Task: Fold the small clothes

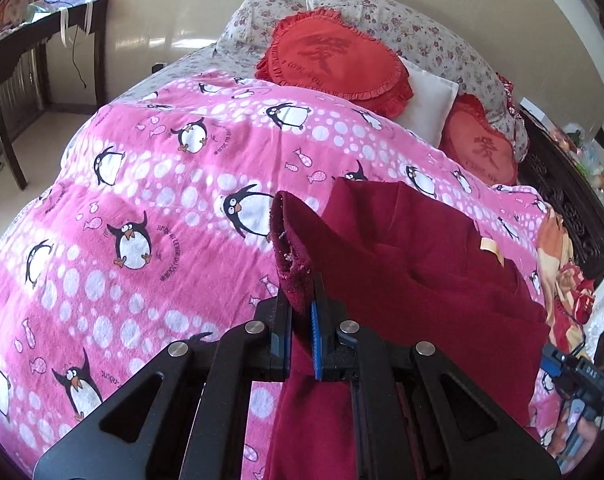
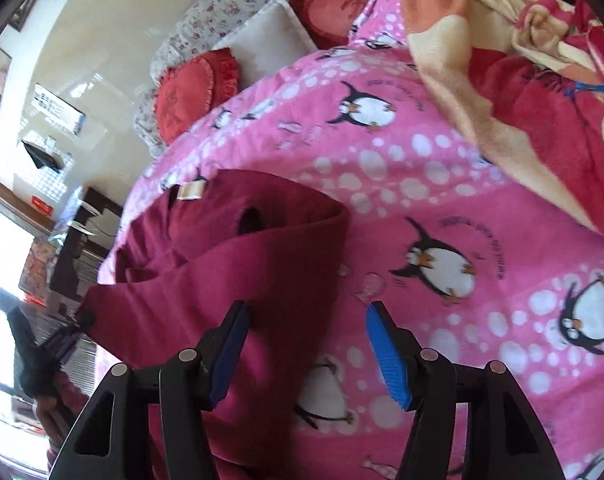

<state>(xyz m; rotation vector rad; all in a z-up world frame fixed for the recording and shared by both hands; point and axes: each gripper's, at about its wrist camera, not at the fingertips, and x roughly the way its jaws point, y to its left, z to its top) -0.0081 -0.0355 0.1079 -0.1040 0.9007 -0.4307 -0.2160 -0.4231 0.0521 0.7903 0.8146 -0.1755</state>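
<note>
Left wrist view: the left gripper (image 1: 301, 320) pinches a dark red garment (image 1: 430, 248) cuff; the right gripper (image 2: 308, 344) hangs wide. Folding seems barely begun on the bed (image 1: 141, 184).

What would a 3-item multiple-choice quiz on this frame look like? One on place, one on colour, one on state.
1. Where does the garment lie?
A. on the penguin blanket
B. on the dark desk
C. on the floor

2. What colour is the garment?
A. white
B. dark red
C. green

3. How does the left gripper stand?
A. wide open, nothing in it
B. shut on the garment's cuff
C. out of view

Key: 1 A, the garment spreads over the penguin blanket. 2 B, its cloth is dark red in both views. 3 B, the left gripper pinches the ribbed cuff; the right gripper is open.
</note>
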